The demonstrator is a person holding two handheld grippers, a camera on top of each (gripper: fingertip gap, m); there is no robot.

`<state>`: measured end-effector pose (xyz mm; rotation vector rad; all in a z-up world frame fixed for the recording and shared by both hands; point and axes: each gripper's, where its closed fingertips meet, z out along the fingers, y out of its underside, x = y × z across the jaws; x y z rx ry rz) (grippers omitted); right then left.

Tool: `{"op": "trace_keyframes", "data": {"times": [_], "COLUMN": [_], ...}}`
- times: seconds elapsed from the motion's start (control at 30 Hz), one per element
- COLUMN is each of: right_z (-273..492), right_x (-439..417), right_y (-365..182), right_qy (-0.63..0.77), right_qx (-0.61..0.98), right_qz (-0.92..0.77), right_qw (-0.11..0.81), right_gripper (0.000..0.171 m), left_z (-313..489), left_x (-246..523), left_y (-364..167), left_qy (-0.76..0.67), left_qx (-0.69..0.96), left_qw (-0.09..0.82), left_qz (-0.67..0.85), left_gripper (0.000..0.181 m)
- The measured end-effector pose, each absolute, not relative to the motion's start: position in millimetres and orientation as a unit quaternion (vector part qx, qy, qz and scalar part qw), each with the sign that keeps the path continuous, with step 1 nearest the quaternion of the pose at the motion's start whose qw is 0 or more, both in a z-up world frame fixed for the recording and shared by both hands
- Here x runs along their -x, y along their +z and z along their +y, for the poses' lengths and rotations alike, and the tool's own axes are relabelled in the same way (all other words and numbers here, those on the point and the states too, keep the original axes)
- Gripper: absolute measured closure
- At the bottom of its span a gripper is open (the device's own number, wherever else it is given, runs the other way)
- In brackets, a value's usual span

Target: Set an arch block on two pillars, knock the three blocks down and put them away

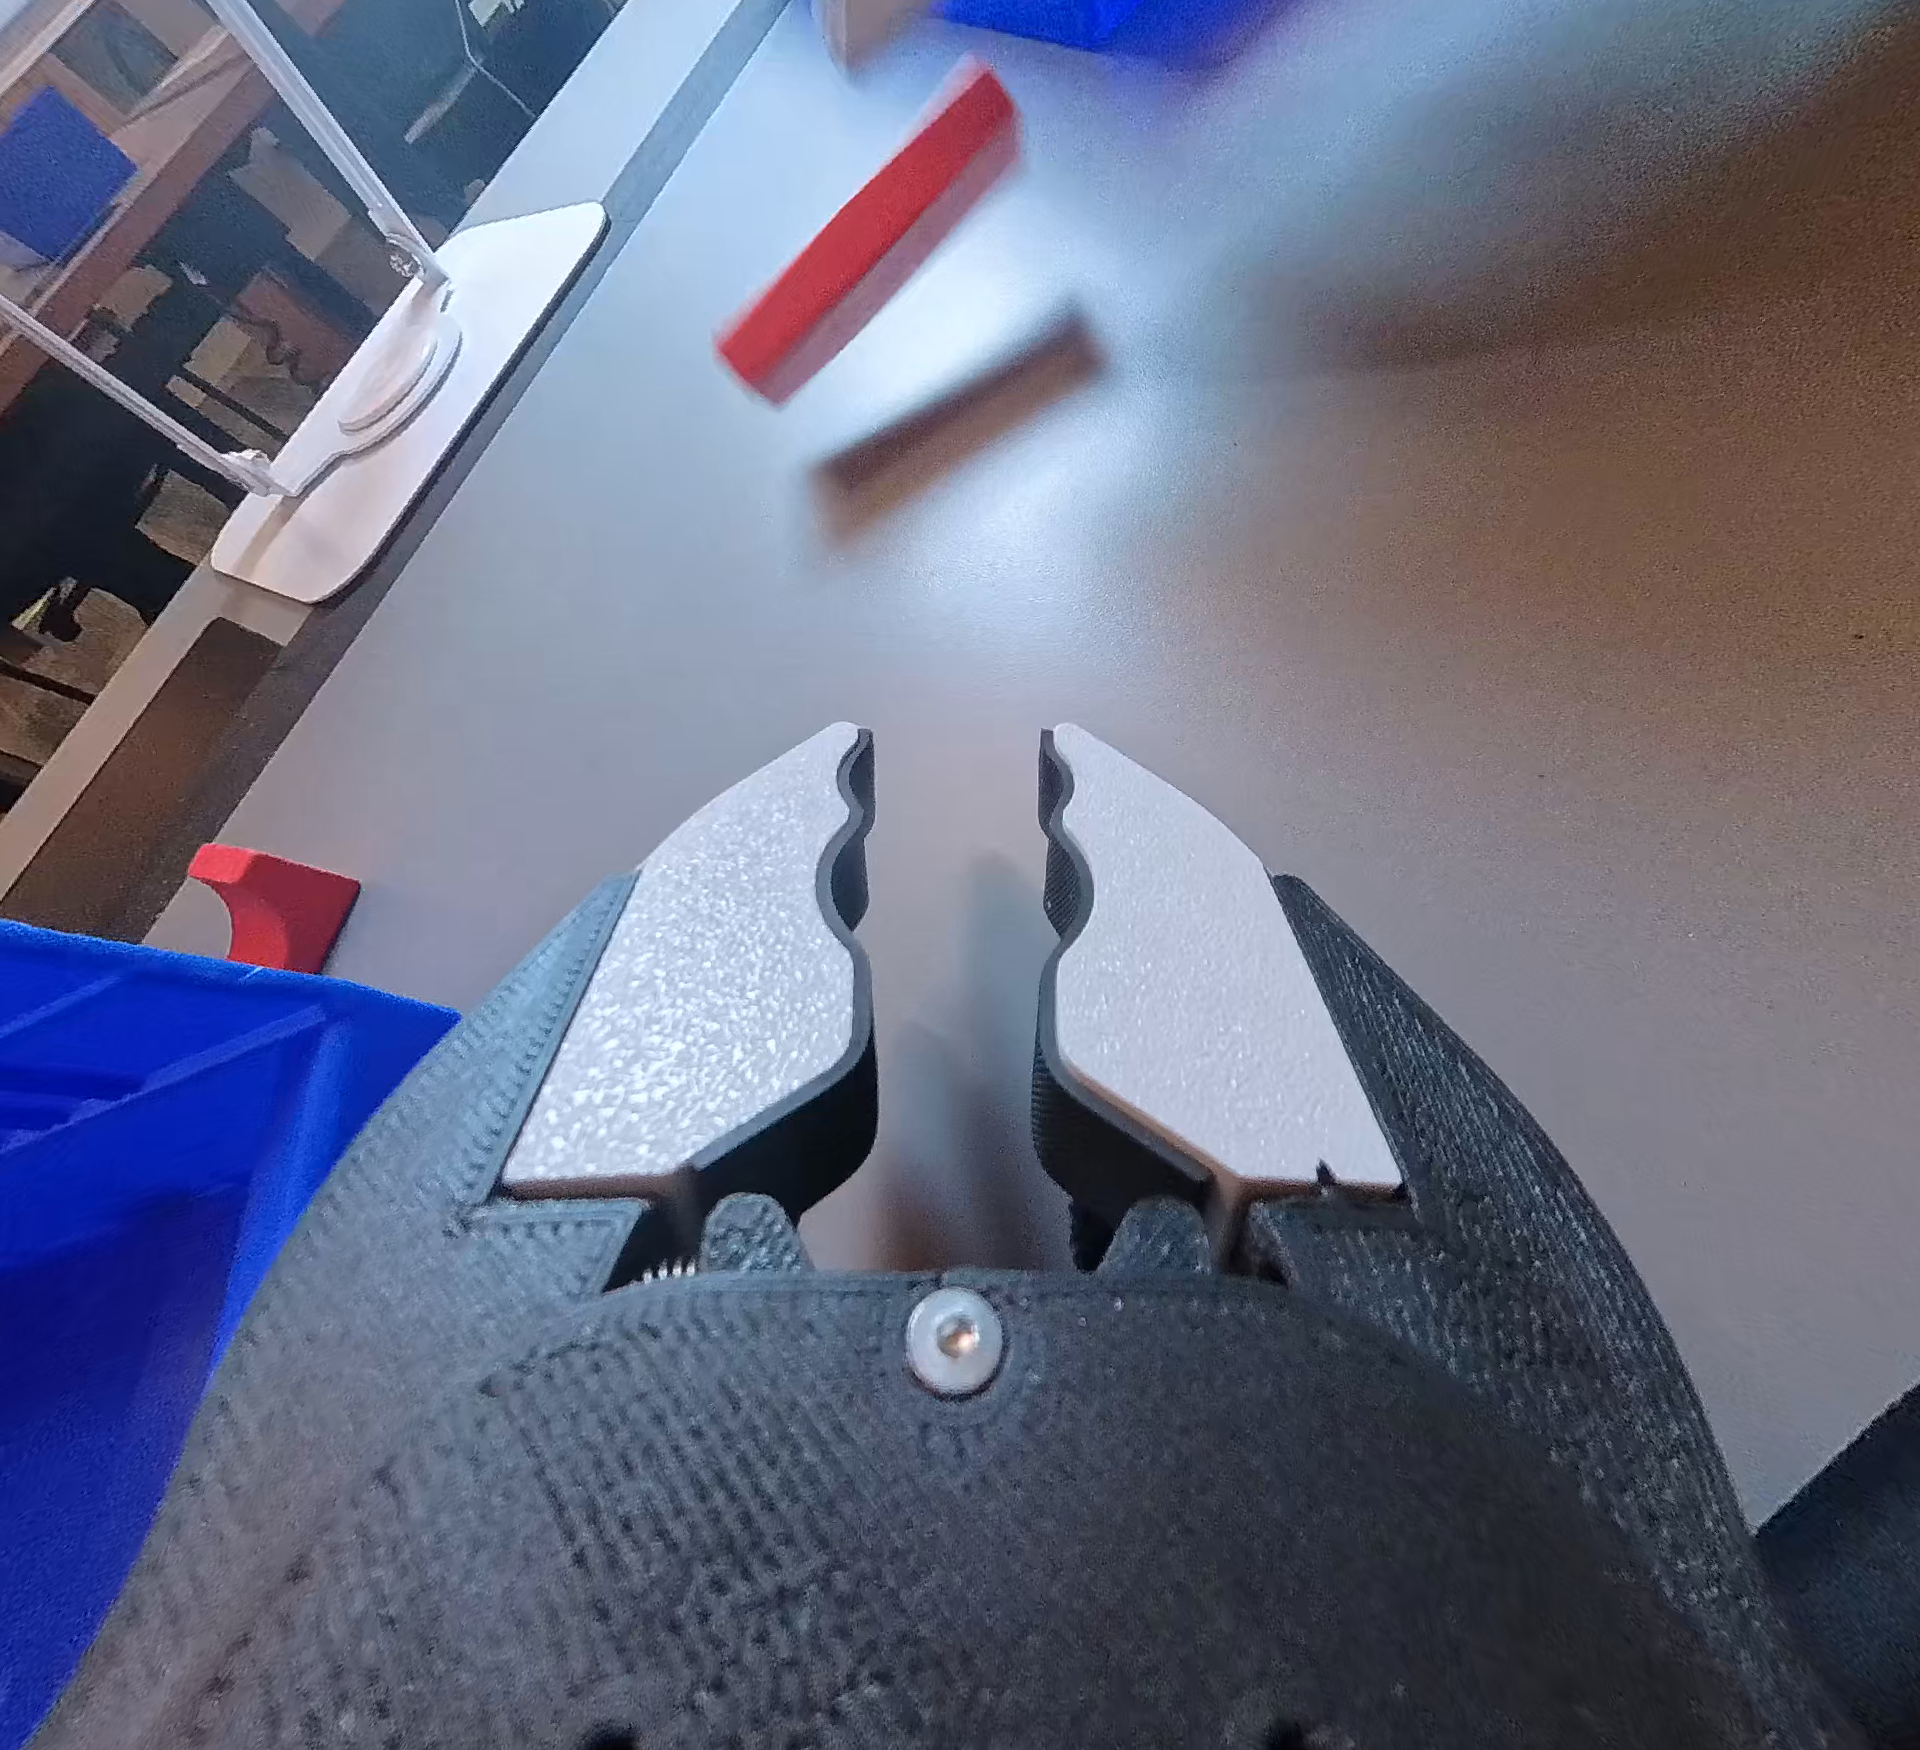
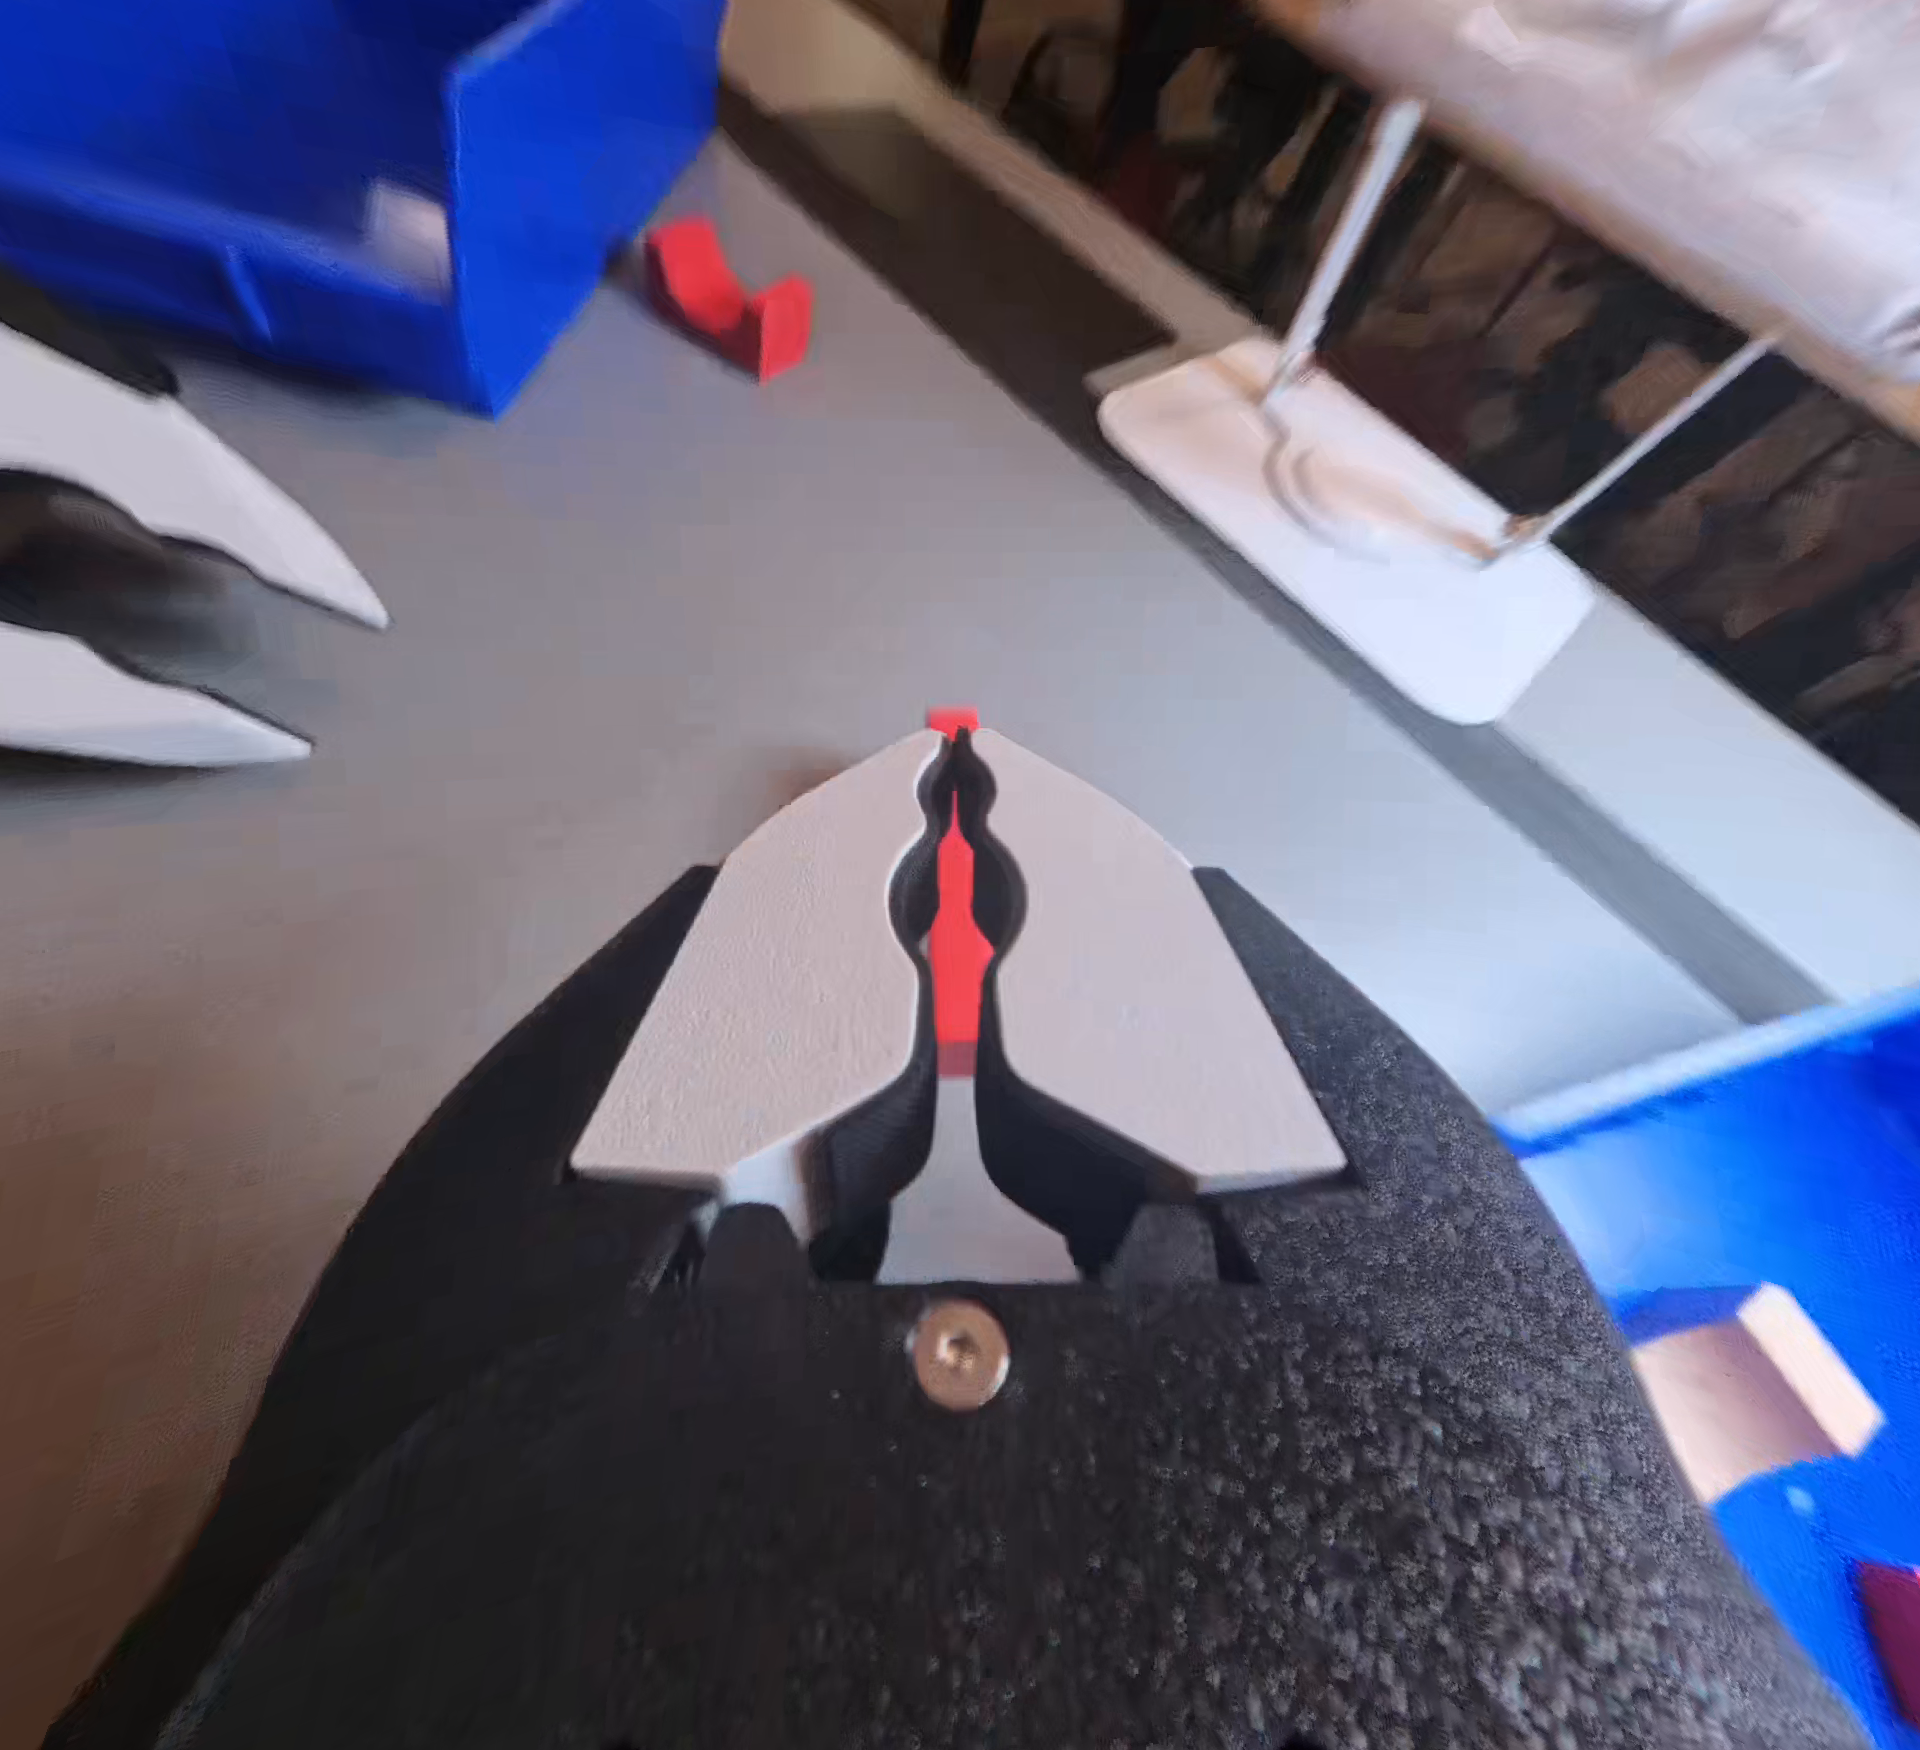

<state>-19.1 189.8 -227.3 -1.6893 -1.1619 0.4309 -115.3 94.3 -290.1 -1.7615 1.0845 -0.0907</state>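
A long red block [image 1: 868,246] lies flat on the grey table [image 1: 1351,765], with a blurred brown block [image 1: 956,422] lying beside it. A red arch block [image 1: 275,905] lies near the table's edge, next to a blue bin [image 1: 156,1129]. It also shows in the right wrist view [image 2: 727,298]. My left gripper [image 1: 956,744] is open and empty, short of the two long blocks. It also shows in the right wrist view [image 2: 348,687]. My right gripper [image 2: 956,739] has its tips together. The red block [image 2: 954,952] shows through the gap under its fingers.
A white lamp base [image 1: 416,391] stands at the table's edge, also in the right wrist view [image 2: 1351,537]. One blue bin [image 2: 468,142] stands by the arch. A second blue bin [image 2: 1714,1181] holds a pale wooden block [image 2: 1756,1388]. The grippers' ends are close to 15 cm from one another.
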Motion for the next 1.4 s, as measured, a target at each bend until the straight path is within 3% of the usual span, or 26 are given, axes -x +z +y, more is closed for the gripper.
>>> {"op": "trace_keyframes", "data": {"times": [0.13,0.27,0.37,0.43,0.57,0.63,1.03,1.2,1.27,1.4], "right_z": [210,216,205,197,166,165,209,222,225,216], "right_x": [-35,-69,-55,-39,-19,-27,-68,-72,-71,-60], "right_y": [-157,-140,-161,-187,-268,-294,-300,-312,-312,-309], "right_qy": [0.183,0.227,0.221,0.195,0.172,0.142,0.071,0.086,0.101,0.129], "right_qx": [0.676,0.671,0.682,0.698,0.785,0.81,0.86,0.871,0.871,0.853], "right_qz": [-0.38,-0.343,-0.398,-0.443,-0.495,-0.495,-0.399,-0.369,-0.363,-0.401], "right_qw": [0.604,0.617,0.572,0.527,0.33,0.281,0.309,0.311,0.316,0.31], "right_gripper": [0.171,0.171,0.168,0.154,0.127,0.122,0.103,0.109,0.137,0.138], "left_z": [94,94,95,95,95,94,92,92,92,92], "left_x": [115,114,115,116,116,116,114,114,114,114], "left_y": [-292,-292,-292,-292,-292,-292,-292,-293,-293,-293], "left_qy": [-0.033,-0.032,-0.028,-0.027,-0.025,-0.025,-0.023,-0.024,-0.024,-0.024], "left_qx": [0.73,0.729,0.728,0.727,0.726,0.725,0.722,0.722,0.722,0.722], "left_qw": [0.508,0.508,0.508,0.508,0.509,0.509,0.509,0.509,0.508,0.508], "left_qz": [0.456,0.458,0.46,0.46,0.462,0.464,0.468,0.468,0.469,0.469], "left_gripper": [0.152,0.152,0.153,0.153,0.154,0.154,0.157,0.157,0.158,0.158]}}
